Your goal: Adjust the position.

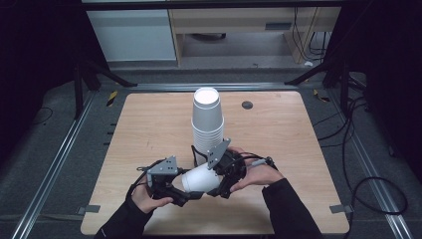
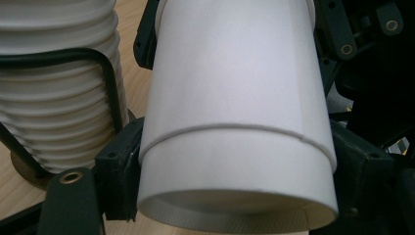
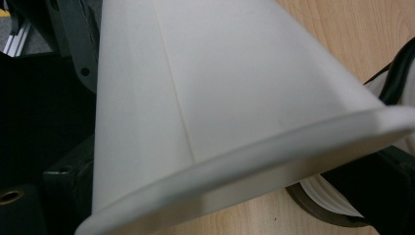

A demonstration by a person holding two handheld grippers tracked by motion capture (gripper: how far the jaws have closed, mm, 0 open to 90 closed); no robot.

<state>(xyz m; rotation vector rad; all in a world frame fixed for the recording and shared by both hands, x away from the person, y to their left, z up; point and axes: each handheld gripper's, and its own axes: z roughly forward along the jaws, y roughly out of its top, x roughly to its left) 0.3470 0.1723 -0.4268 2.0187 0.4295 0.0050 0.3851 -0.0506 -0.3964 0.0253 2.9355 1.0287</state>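
A single white paper cup (image 1: 199, 178) lies on its side just above the table, between my two grippers. My left gripper (image 1: 188, 188) comes in from the left. In the left gripper view its pads (image 2: 122, 166) press on both sides of the cup (image 2: 235, 98) near the base, which faces that camera. My right gripper (image 1: 219, 183) is at the cup's rim end. In the right gripper view the flared rim of the cup (image 3: 220, 88) covers the jaws, so their state is hidden.
A tall stack of upturned white cups (image 1: 207, 119) stands in a black wire holder (image 2: 110, 83) just behind the grippers, close to the held cup. The wooden table (image 1: 149, 124) has a dark round grommet (image 1: 247, 104) at the back. Cables lie on the floor at the right.
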